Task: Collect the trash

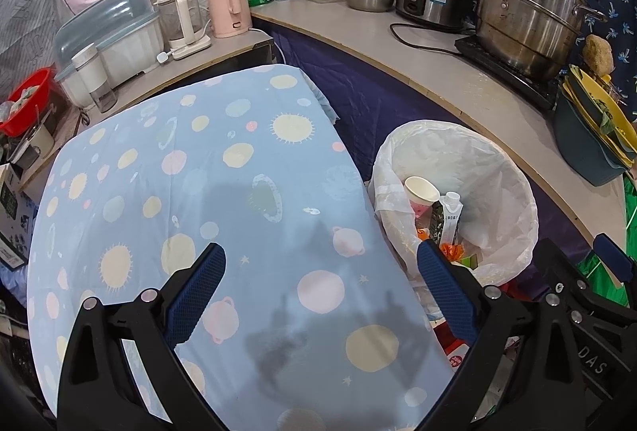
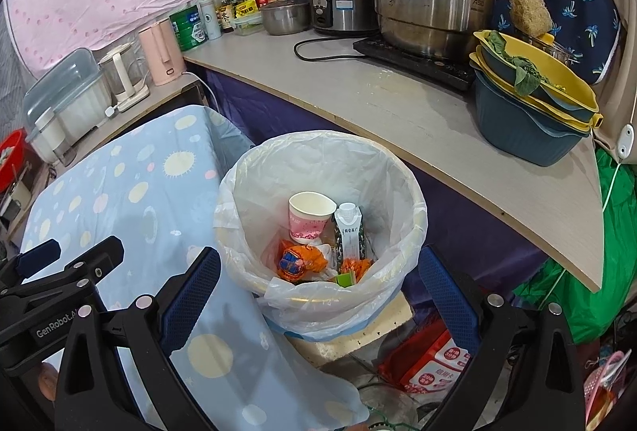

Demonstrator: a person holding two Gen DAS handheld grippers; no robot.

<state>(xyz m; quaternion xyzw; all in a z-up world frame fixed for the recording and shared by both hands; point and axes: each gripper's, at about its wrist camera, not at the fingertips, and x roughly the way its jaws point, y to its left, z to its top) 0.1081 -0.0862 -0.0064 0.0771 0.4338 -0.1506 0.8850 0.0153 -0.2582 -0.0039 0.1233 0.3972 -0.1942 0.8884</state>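
Cramped kitchen corner: one round bin lined with a thin white plastic bag sits centre frame, beside the blue planet-print tablecloth. Inside lie one light, crushable paper cup, one stiffer milk carton and two orange wrappers; the bag's slack rim looks the best hold. Left gripper and right gripper hang spread, empty.

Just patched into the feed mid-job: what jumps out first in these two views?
The white-lined trash bin beside the table, already holding a paper cup, a carton and orange wrappers. The table's planet-print cloth lies bare under the open left tongs. The right tongs, also open, hang over the bin.
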